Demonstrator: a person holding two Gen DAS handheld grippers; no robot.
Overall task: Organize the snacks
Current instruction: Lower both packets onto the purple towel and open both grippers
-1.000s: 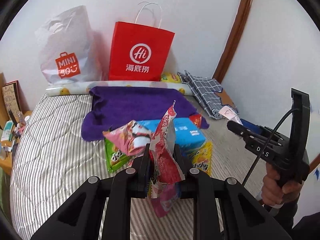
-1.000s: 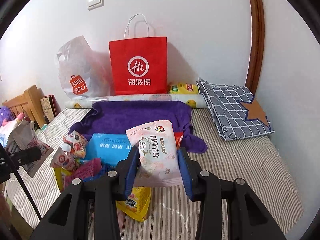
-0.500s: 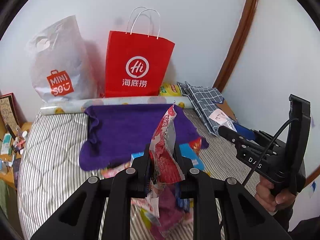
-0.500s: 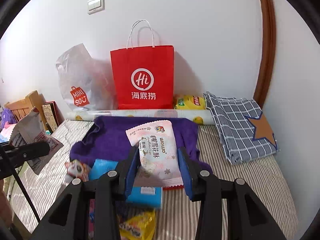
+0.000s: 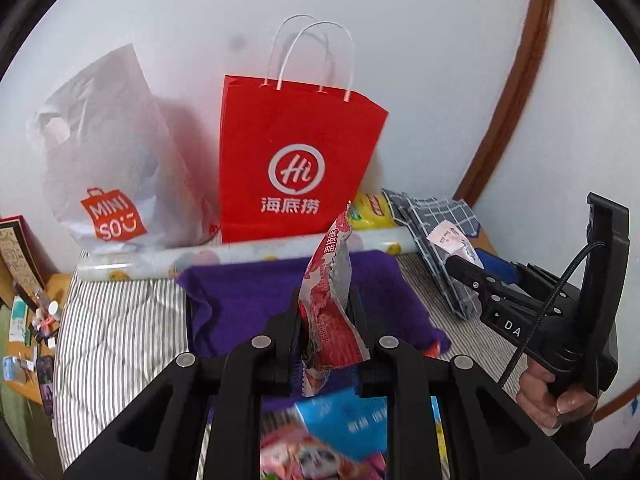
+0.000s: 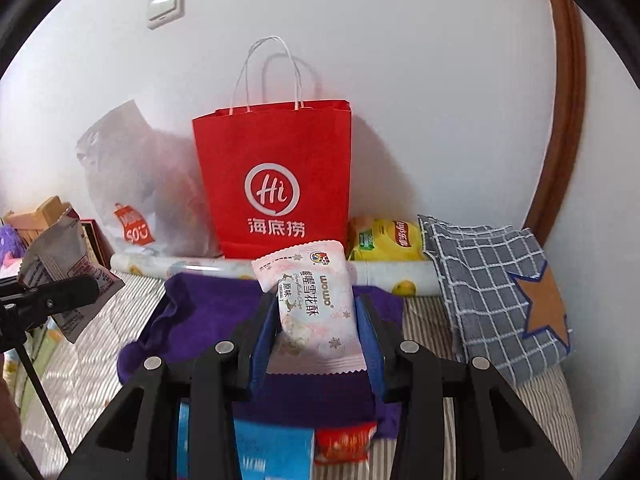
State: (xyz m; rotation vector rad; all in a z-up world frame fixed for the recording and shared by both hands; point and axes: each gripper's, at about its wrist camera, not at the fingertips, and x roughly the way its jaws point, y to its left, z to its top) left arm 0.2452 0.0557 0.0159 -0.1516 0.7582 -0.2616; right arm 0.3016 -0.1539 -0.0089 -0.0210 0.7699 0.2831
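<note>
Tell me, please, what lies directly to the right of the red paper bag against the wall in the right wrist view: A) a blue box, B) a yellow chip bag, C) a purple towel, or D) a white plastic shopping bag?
B: the yellow chip bag sits beside the red paper bag, between it and the checked grey cloth.

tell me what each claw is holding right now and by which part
Left claw: red-and-white snack packet, pinched near its lower-middle. Right claw: pale pink snack packet, clamped across its lower sides.
</note>
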